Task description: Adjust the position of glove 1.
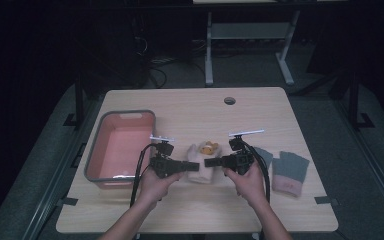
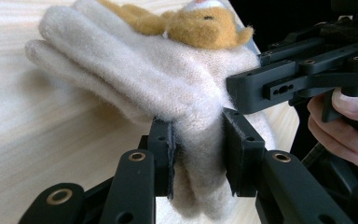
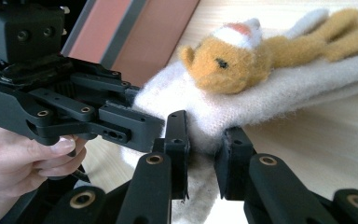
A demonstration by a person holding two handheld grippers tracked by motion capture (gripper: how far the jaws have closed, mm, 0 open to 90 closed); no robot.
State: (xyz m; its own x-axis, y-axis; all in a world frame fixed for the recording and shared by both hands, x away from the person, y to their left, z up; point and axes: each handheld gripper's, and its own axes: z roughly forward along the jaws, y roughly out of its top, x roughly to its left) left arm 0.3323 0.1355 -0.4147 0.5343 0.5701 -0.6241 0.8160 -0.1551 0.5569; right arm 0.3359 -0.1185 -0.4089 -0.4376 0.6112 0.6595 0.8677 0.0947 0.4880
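Observation:
A cream woolly glove [image 1: 200, 165] with an orange plush animal [image 1: 209, 148] sewn on it lies at the table's middle. My left gripper [image 1: 192, 166] comes in from the left and is shut on the glove's cuff edge [image 2: 200, 154]. From the right, my right gripper [image 1: 211, 162] is shut on the same glove [image 3: 205, 135], close to the left one. In the left gripper view the plush animal [image 2: 200, 25] rests on top of the glove; in the right gripper view its face [image 3: 228, 60] points toward me.
A pink tub with a grey rim [image 1: 96, 150] stands left of the glove. A pair of grey gloves with pink cuffs [image 1: 289, 172] lies to the right. A cable hole [image 1: 229, 100] sits near the table's far edge.

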